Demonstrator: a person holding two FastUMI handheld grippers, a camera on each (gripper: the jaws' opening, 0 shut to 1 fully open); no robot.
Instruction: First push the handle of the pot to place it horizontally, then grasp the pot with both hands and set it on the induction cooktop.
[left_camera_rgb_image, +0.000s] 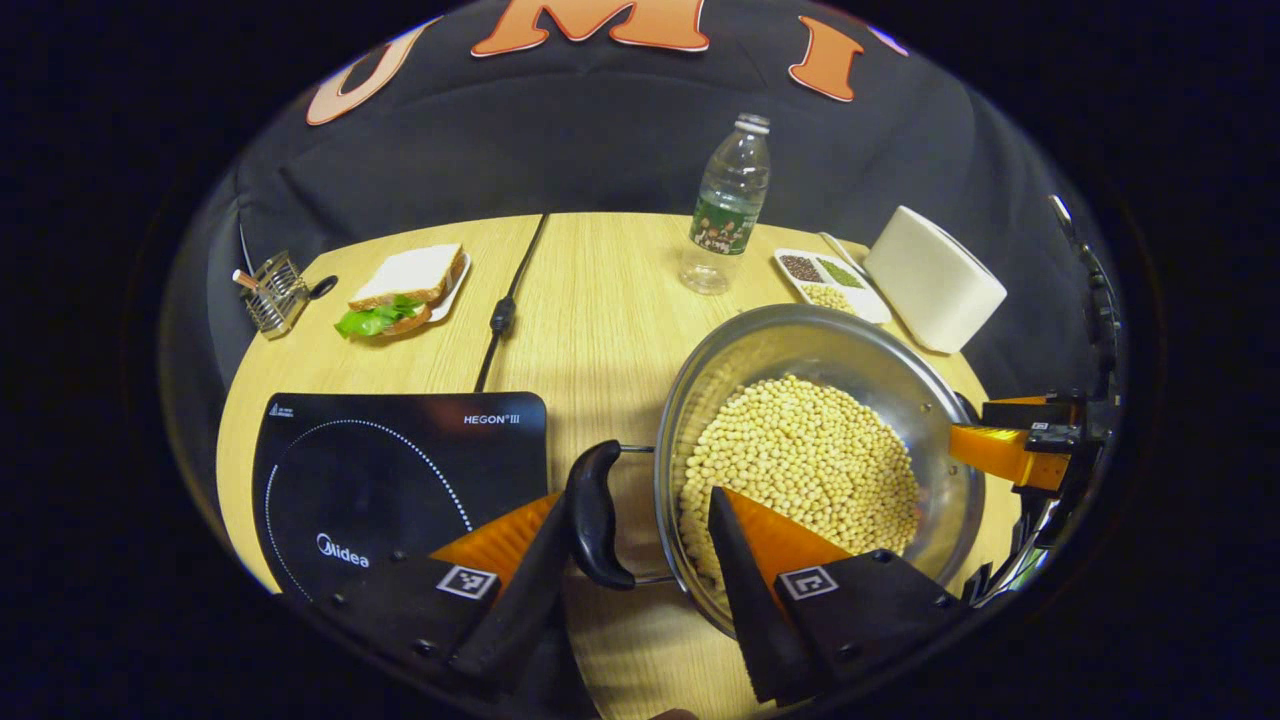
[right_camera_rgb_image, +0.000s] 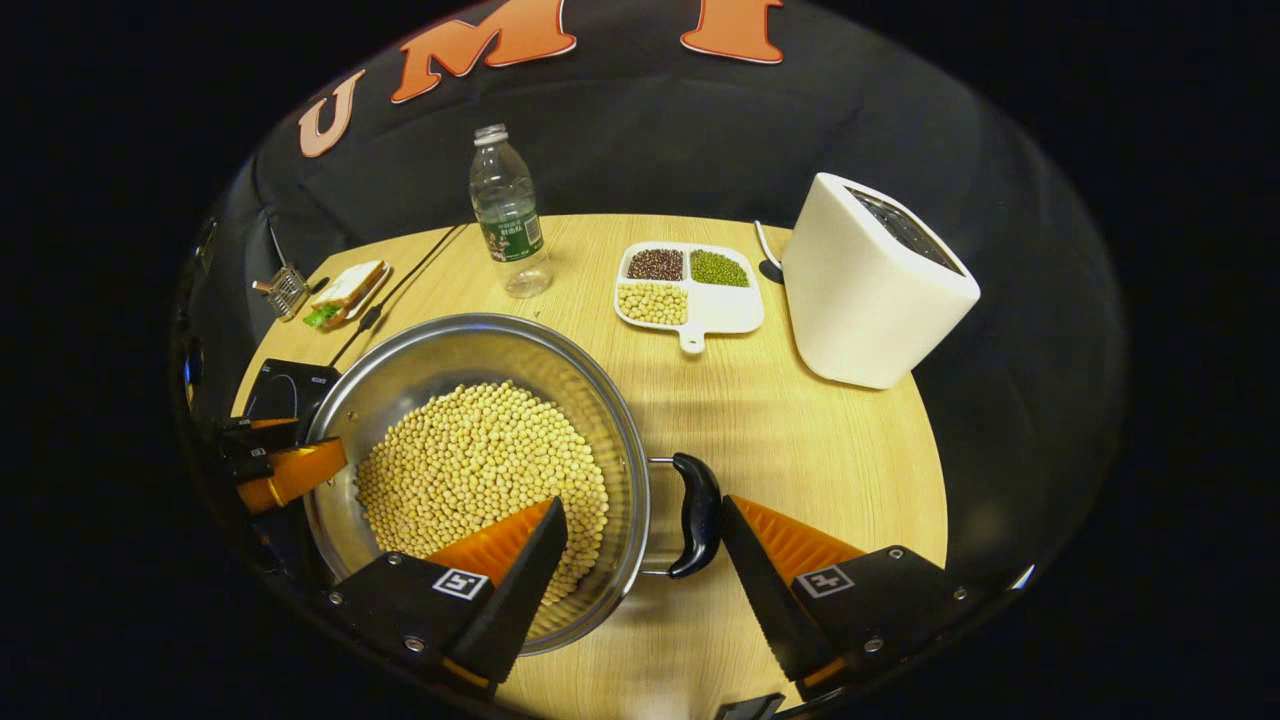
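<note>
Pot (left_camera_rgb_image: 815, 440) sits right in front of me on the wooden table (left_camera_rgb_image: 600, 300), full of little yellow beans (left_camera_rgb_image: 800, 470). My left claw (left_camera_rgb_image: 640, 540) is spread wide. One finger is outside the pot's left handle (left_camera_rgb_image: 595, 515) and the other finger is over the beans, so the handle and the pot's rim are between them. The fingers are not squeezing anything. In the right gripper view, my right claw (right_camera_rgb_image: 640, 555) is spread wide too. The pot's right handle (right_camera_rgb_image: 695, 515) and the rim sit between its two fingers, and I cannot tell if a finger touches the handle. Both handles lie flat, sticking out sideways.

Just left of the pot is the black cooktop (left_camera_rgb_image: 390, 480). The pot is beside it, not on it. A black cord (left_camera_rgb_image: 505, 310) runs from the cooktop toward the back of the table.

Farther back, on the right, there is a white tray (right_camera_rgb_image: 690, 290) with three kinds of beans, and a tall white box (right_camera_rgb_image: 870, 285) next to it. A clear water bottle (right_camera_rgb_image: 508, 215) stands in the middle at the back. Far on the left is a sandwich (left_camera_rgb_image: 405, 290) with green leaves on a plate, and a small wire rack (left_camera_rgb_image: 272, 292) beside it.
</note>
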